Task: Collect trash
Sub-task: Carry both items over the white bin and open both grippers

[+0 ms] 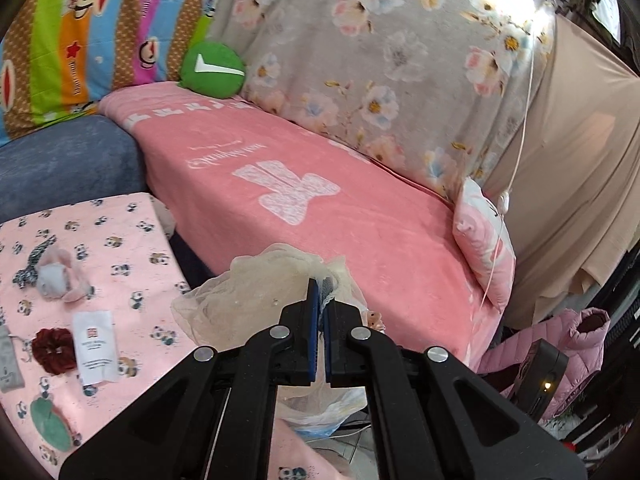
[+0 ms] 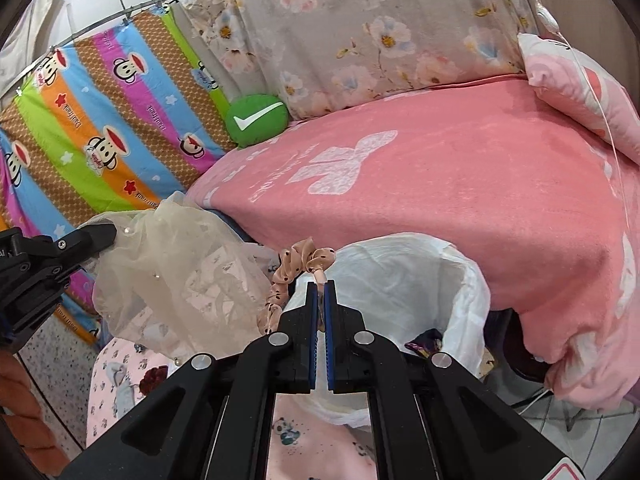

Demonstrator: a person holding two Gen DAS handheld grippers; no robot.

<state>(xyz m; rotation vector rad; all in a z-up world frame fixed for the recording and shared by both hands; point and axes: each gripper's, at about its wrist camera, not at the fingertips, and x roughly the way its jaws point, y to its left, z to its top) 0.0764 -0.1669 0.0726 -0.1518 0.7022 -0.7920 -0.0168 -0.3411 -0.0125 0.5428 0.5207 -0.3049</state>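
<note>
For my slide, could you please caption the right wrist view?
Right tongs shut on a polka-dot scrunchie above the white-lined bin; left tongs hold cream mesh.

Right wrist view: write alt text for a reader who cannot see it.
The right gripper is shut on a pink dotted scrunchie above an open white trash bag. At left, the left gripper holds sheer cream fabric; a pink blanket lies behind.

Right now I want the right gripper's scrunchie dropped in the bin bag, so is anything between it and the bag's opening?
Nothing visible blocks it. The right gripper is shut on the pink dotted scrunchie, which hangs at the near rim of the open white bin bag. The sheer cream fabric held by the left gripper hangs off to the left, beside the bag.
</note>
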